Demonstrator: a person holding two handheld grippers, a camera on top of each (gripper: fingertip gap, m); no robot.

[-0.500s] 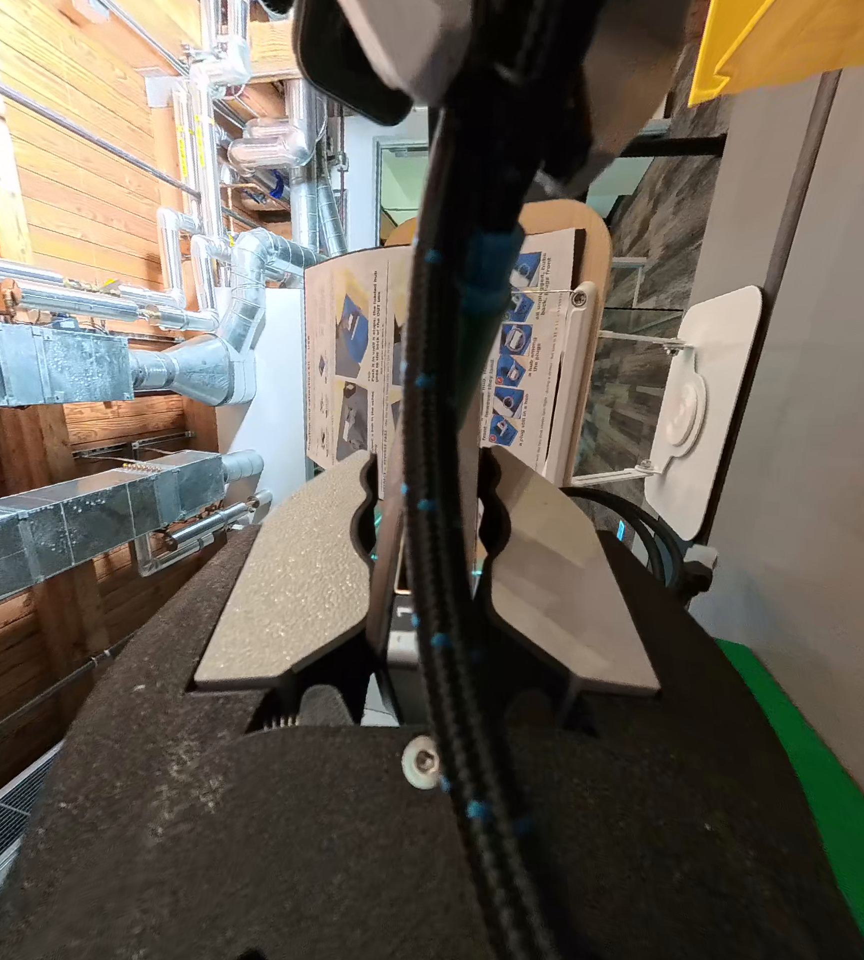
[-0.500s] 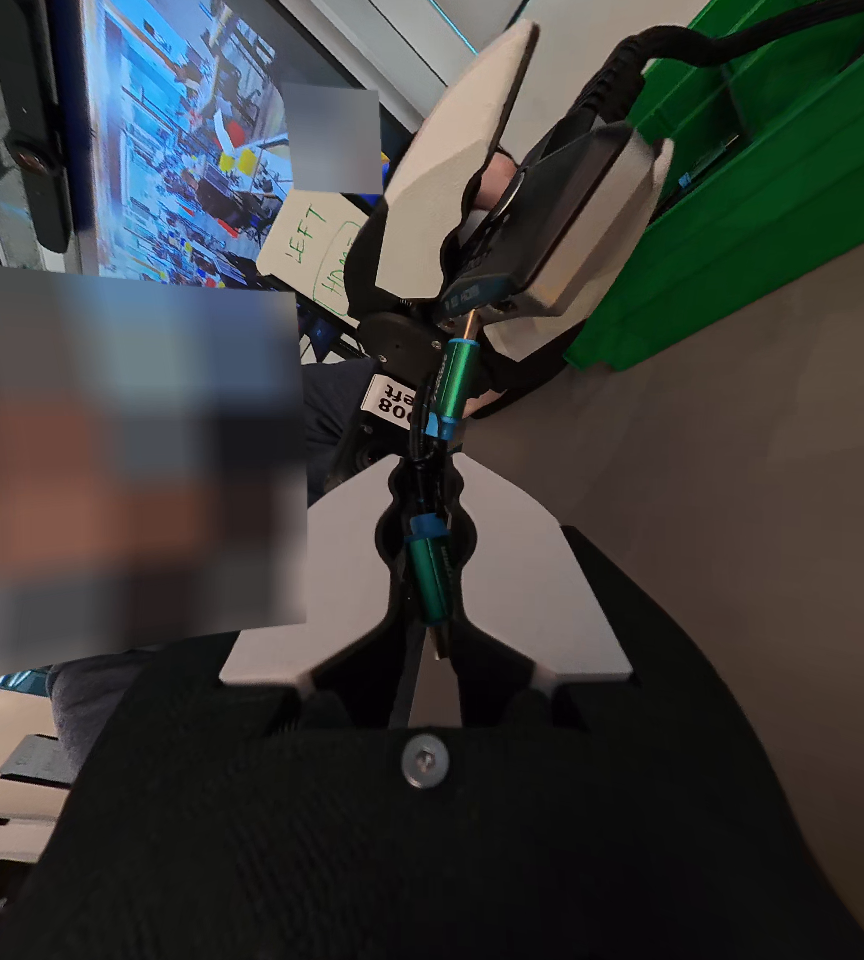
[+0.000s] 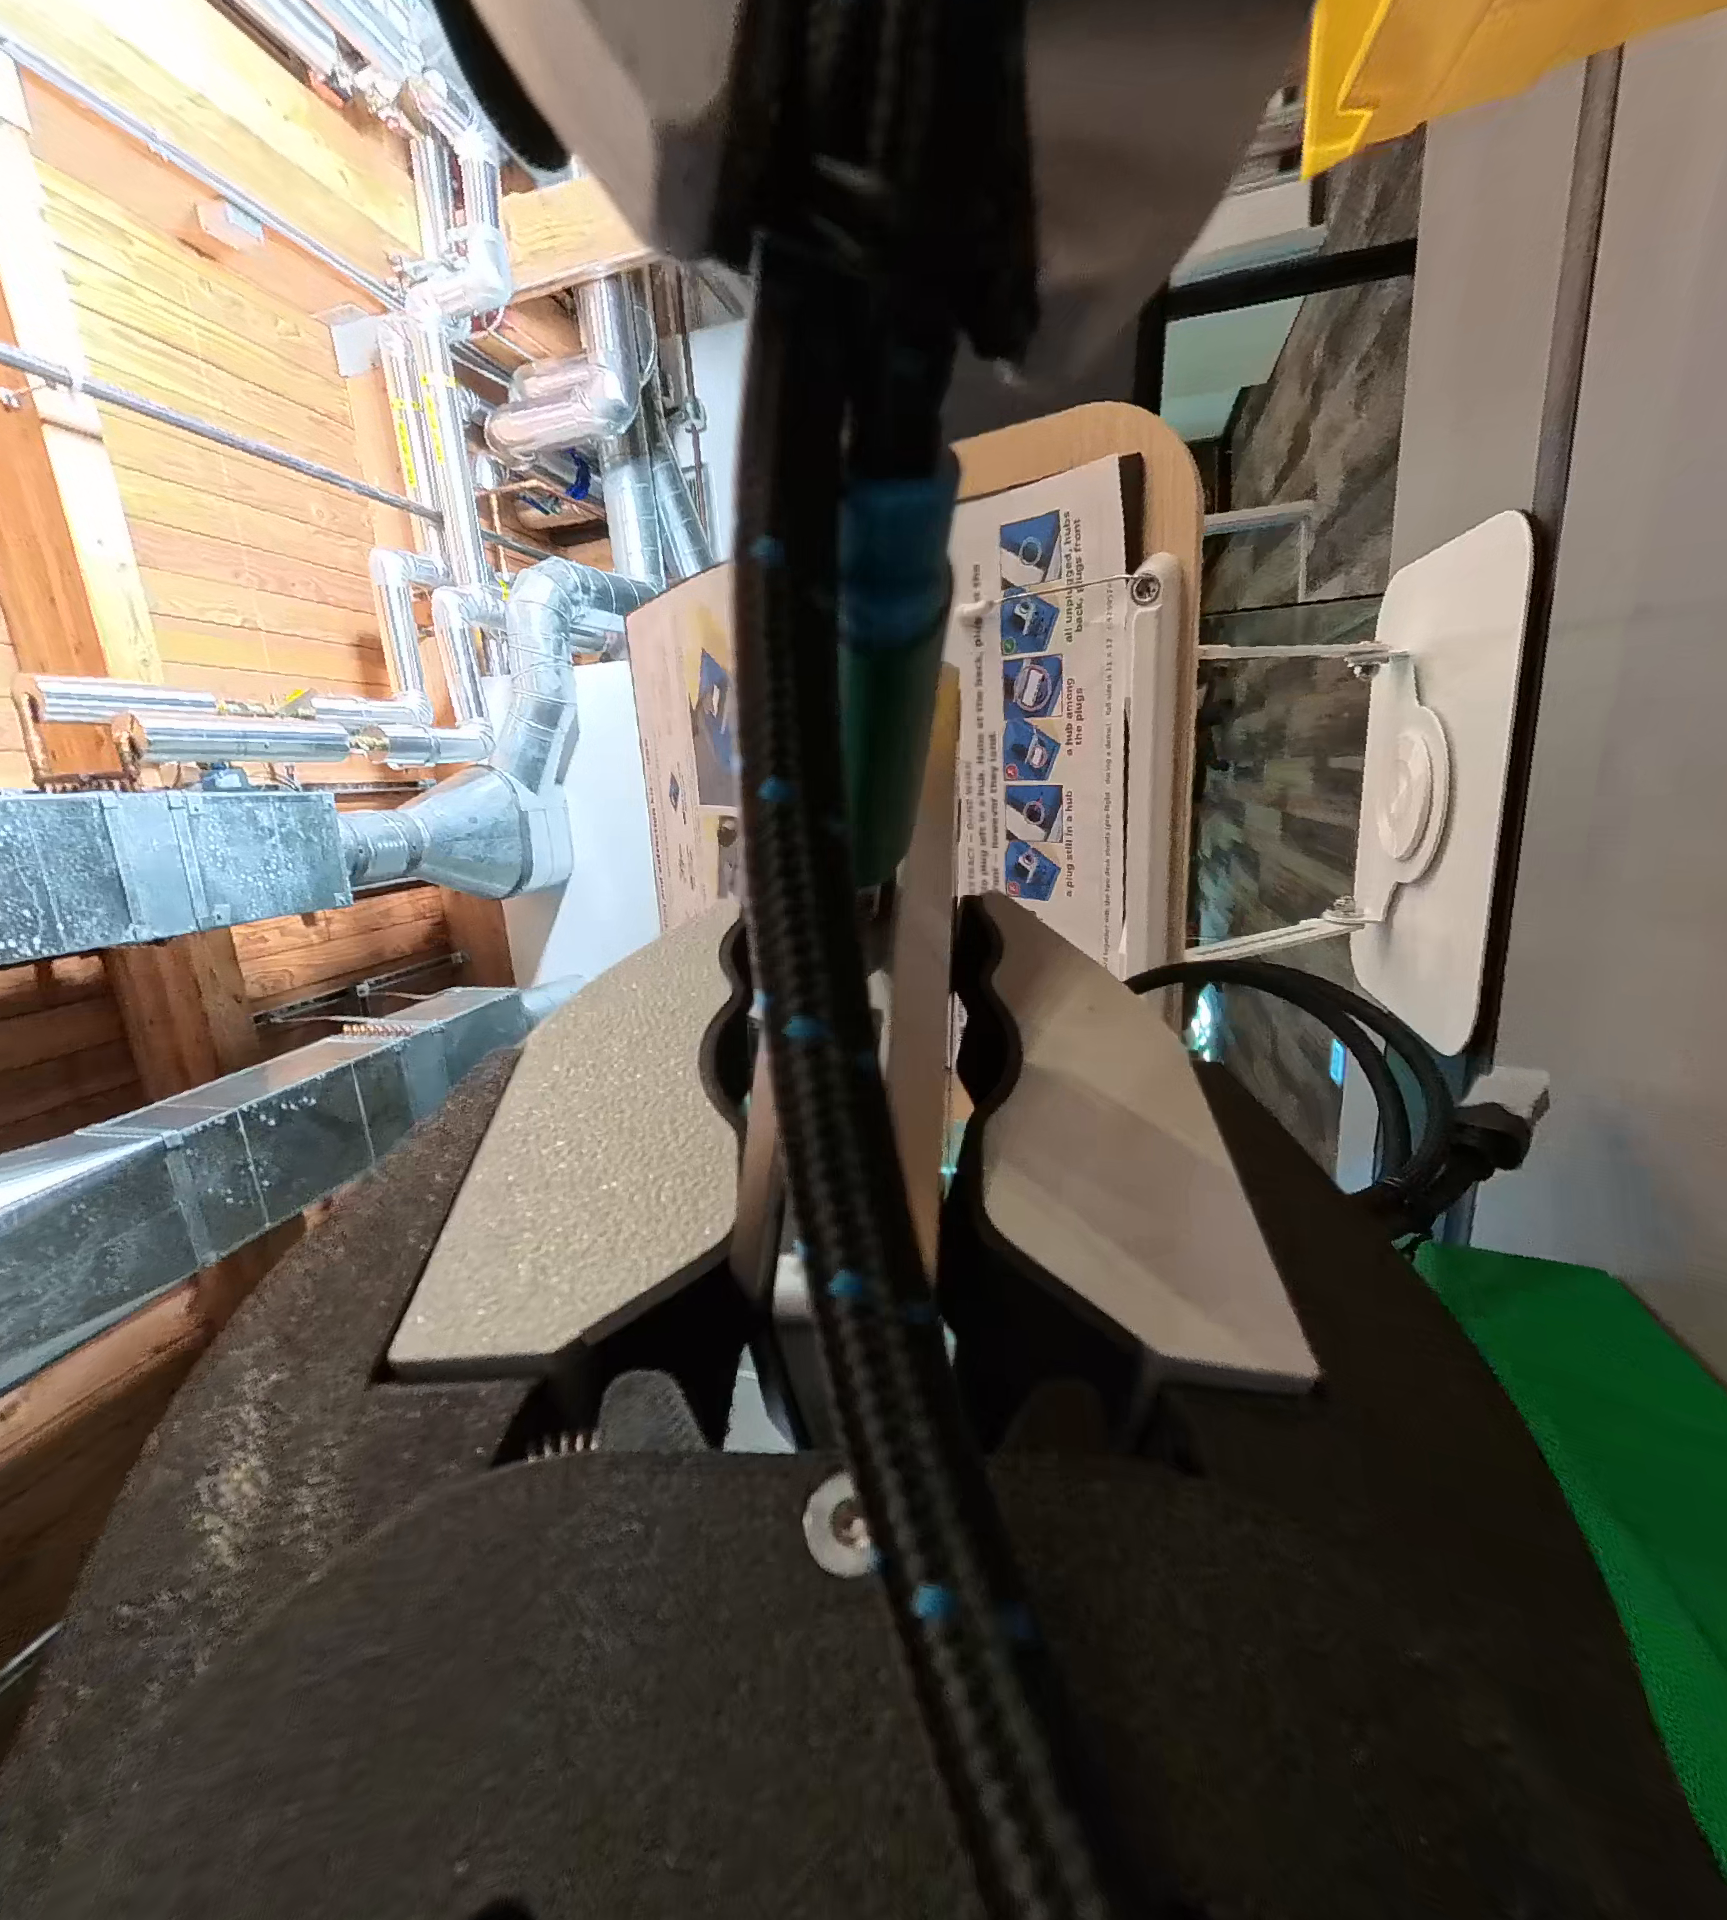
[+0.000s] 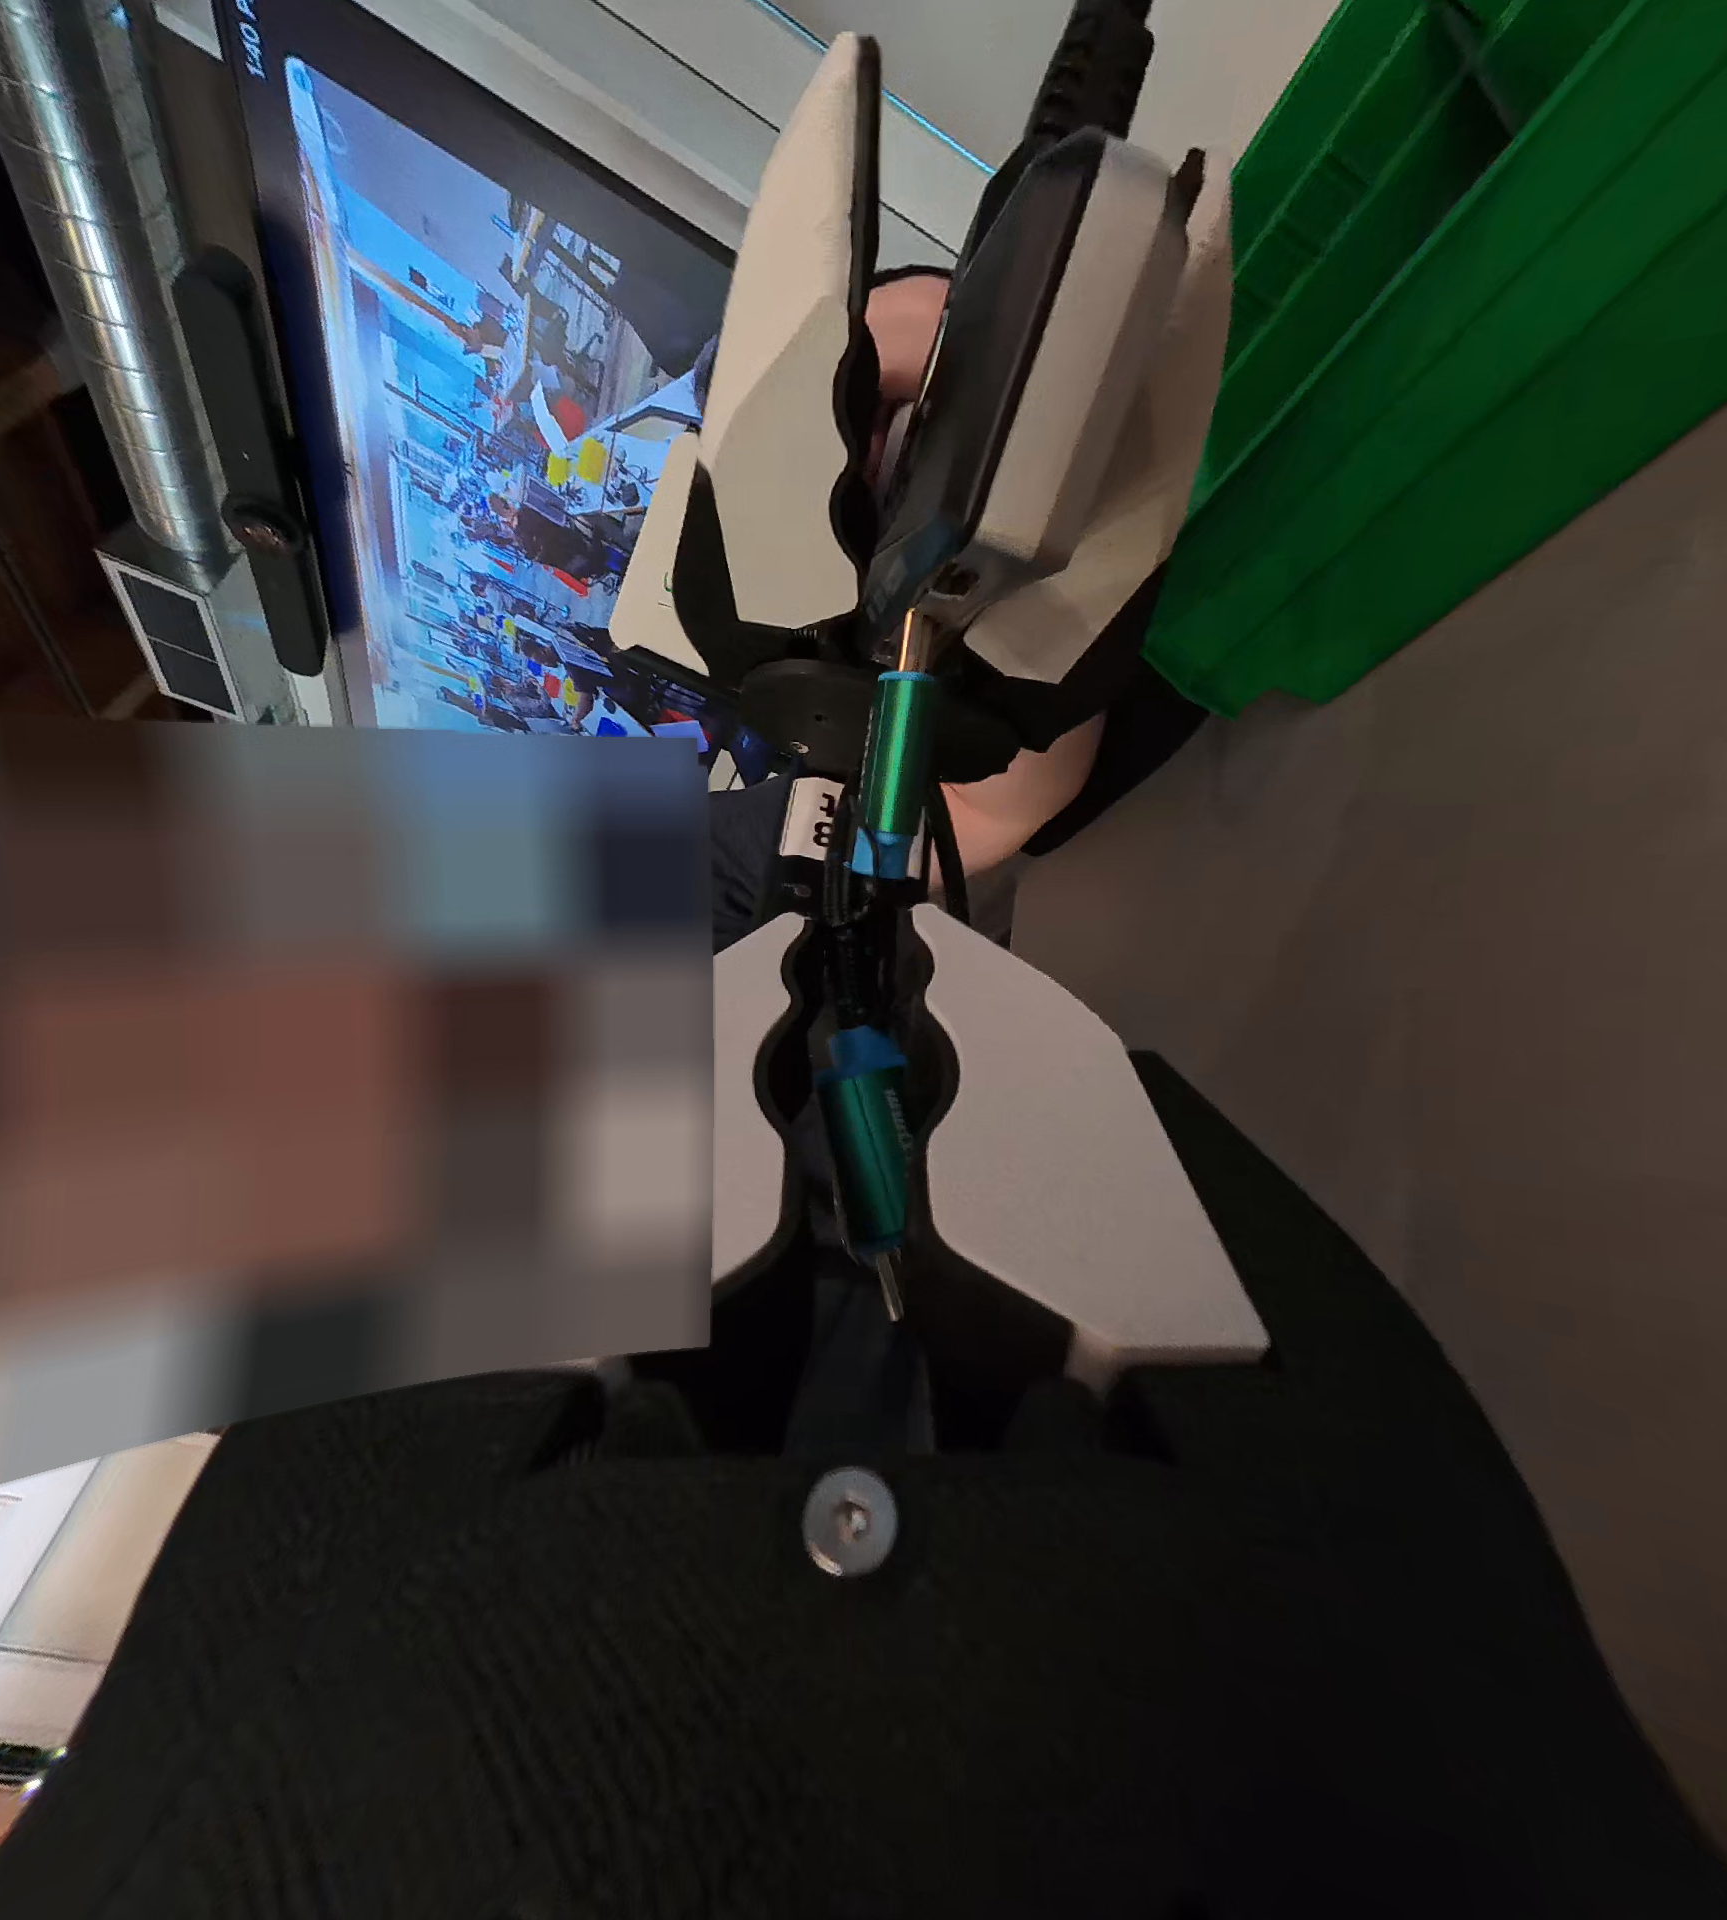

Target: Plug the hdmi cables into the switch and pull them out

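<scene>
— Grey desk (image 4: pixel 1461 935), green plastic bin (image 4: pixel 1524 343) behind. Where's the flat dark HDMI switch (image 4: pixel 984 395)?
— Clamped in the left gripper (image 4: pixel 926 613), one green-sleeved plug (image 4: pixel 895 758) seated in it.
— Right gripper (image 4: pixel 864 1039)?
— Its jaws are closed on another green-sleeved plug (image 4: pixel 869 1153), tip pointing back toward its camera.

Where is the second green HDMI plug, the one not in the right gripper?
In the right wrist view the second green plug sits upper centre, its metal tip entering the switch held by the left gripper.
</scene>
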